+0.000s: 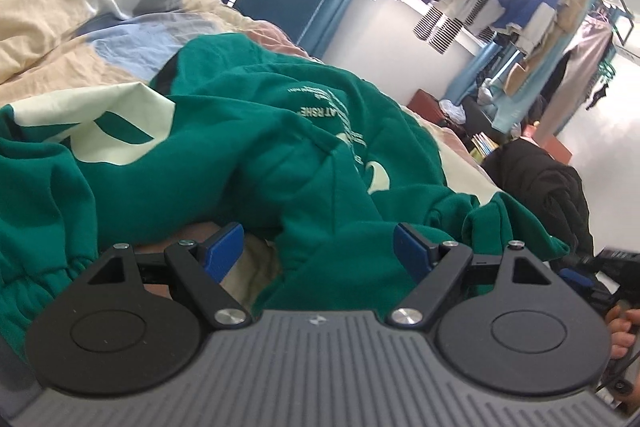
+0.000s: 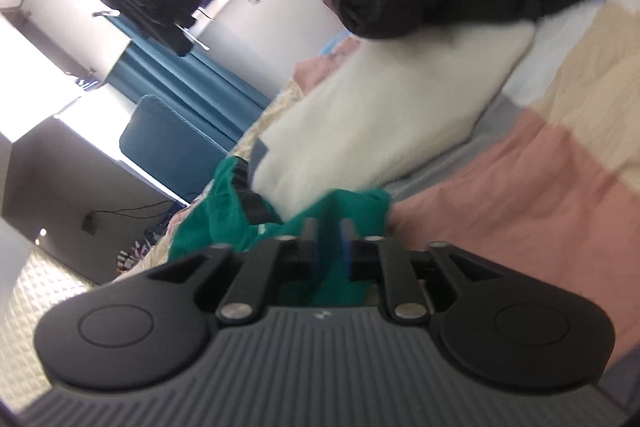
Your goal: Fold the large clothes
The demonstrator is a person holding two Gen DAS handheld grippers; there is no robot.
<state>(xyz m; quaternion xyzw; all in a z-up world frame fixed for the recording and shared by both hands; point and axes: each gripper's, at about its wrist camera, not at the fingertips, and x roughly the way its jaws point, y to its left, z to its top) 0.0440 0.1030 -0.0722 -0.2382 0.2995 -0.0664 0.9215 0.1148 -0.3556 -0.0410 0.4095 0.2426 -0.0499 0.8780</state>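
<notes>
Left hand-held gripper (image 1: 318,249) tilts down, spread over green sweatshirt (image 1: 248,147) — right hand-held gripper (image 2: 328,241) narrowly parted around its cloth.

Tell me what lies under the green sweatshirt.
The green sweatshirt lies crumpled on a patchwork quilt of beige, blue and pink. Whatever else sits beneath its folds is covered.

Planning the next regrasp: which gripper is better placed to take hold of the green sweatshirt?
Probably right: the right gripper has green sweatshirt fabric between its narrowly parted fingers. The left gripper stands wide open at the crumpled edge, pressing on nothing.
</notes>
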